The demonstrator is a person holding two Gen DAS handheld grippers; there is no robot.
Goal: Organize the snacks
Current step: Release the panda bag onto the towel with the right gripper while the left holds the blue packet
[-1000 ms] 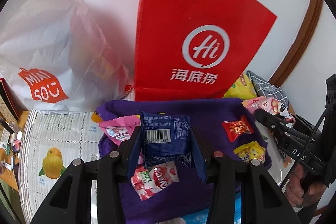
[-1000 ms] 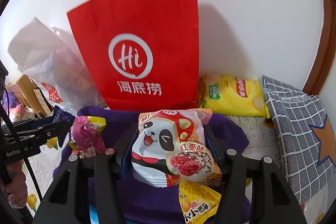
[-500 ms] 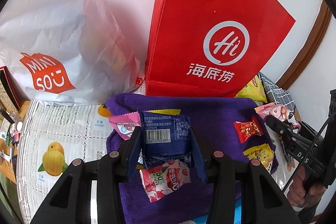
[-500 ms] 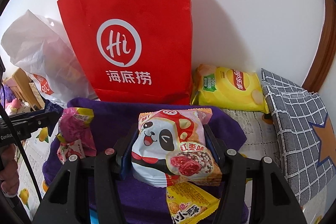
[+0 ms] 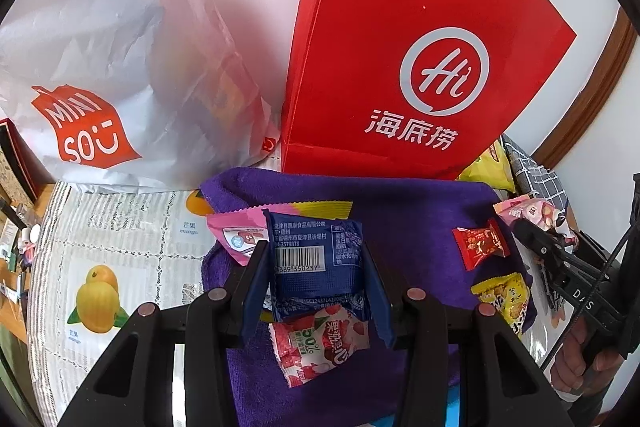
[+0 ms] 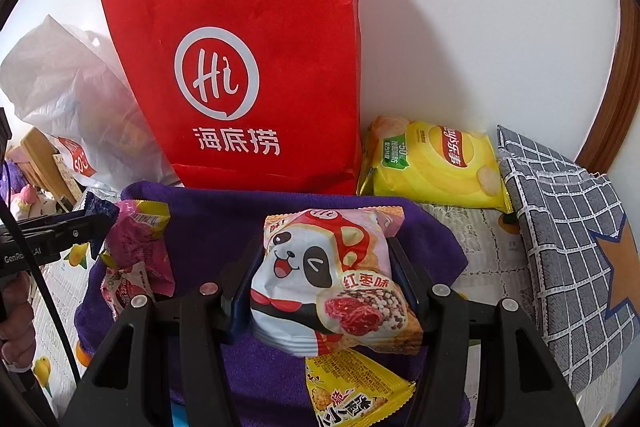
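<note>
My left claw grips a blue snack packet; my right claw grips a panda snack bag, both above the purple towel by the desk's back edge.

The left gripper clamps a blue snack packet above a purple cloth. Small snack packs lie scattered on the cloth, with a red paper bag standing behind. At the right edge, the right gripper holds a pink pack.

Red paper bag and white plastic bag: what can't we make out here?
- Red paper bag: mouth cut off by the top edge in both wrist views; contents unseen.
- White plastic bag: film too cloudy; contents are blurs.
- Blue foil packet, left gripper: only its back shows.
</note>
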